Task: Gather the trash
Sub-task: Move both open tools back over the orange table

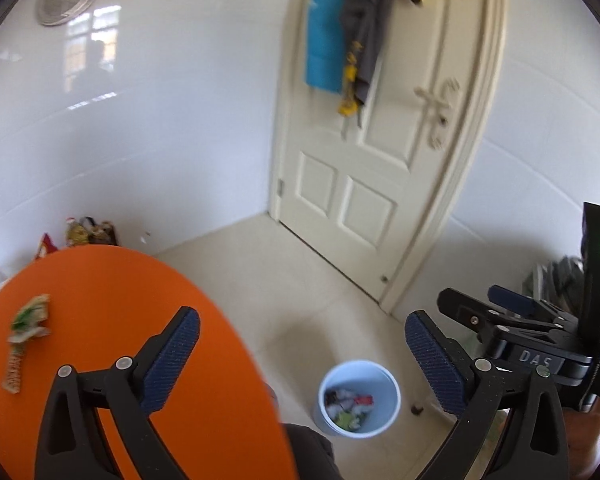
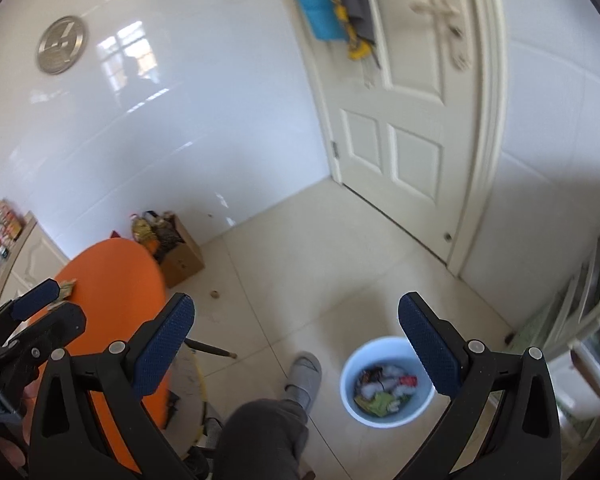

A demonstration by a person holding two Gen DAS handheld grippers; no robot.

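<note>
A crumpled green and white wrapper [image 1: 27, 330] lies on the round orange table [image 1: 108, 304], left of my left gripper [image 1: 302, 354]. That gripper is open and holds nothing, hovering between the table's edge and the pale blue bin [image 1: 359, 397] on the floor. The bin holds several scraps of trash [image 1: 349, 405]. My right gripper [image 2: 297, 342] is open too and empty, high above the floor with the bin [image 2: 386, 385] under its right finger. In the right wrist view the left gripper [image 2: 40, 312] shows at the far left over the table [image 2: 112, 280].
A white panelled door [image 1: 376, 160] with hung clothes stands ahead, closed. A cardboard box [image 2: 180, 258] of items sits against the white wall behind the table. A person's grey trouser leg and slipper [image 2: 305, 376] are beside the bin. A small scrap [image 2: 214, 294] lies on the tiled floor.
</note>
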